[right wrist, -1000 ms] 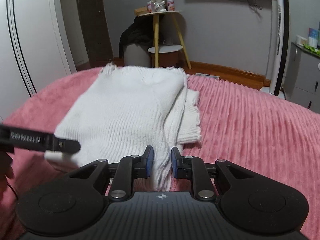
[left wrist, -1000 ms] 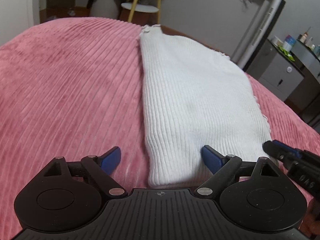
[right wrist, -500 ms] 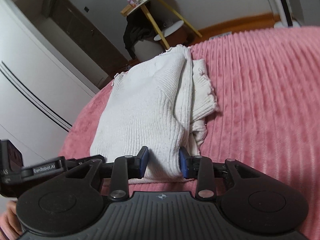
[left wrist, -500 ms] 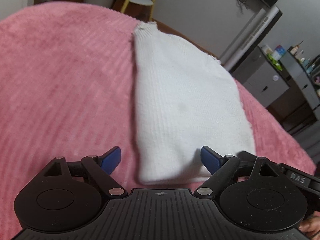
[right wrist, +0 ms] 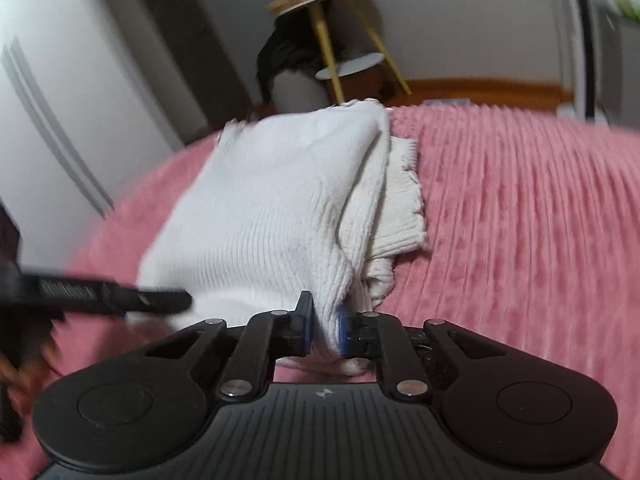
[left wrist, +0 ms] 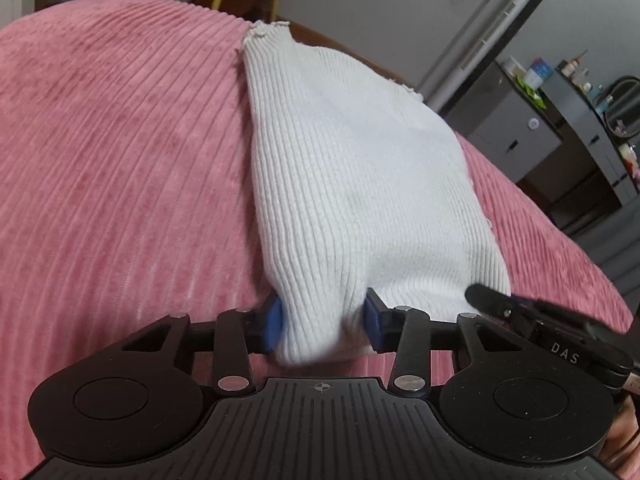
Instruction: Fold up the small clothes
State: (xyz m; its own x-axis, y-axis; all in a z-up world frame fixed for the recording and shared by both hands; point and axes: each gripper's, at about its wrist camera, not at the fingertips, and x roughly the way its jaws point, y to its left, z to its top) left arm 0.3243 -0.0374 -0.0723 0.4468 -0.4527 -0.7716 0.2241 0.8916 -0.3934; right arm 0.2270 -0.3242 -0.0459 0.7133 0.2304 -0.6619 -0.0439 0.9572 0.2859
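We are working on a white ribbed knit garment [left wrist: 352,184] that is lying folded lengthwise on the pink ribbed bedspread [left wrist: 120,152], its far end reaching toward the yellow-legged side table [right wrist: 344,52] beyond the bed. Our left tongs [left wrist: 322,326] have just been closing, and their blue pads [left wrist: 272,326] are now pressing a bunched near corner of the garment. Our right tongs [right wrist: 323,326] have also just been closing and are pinching the garment's other near corner tightly, just beside the frilled layers that are sticking out toward the bare bedspread. The right wrist view is blurring.
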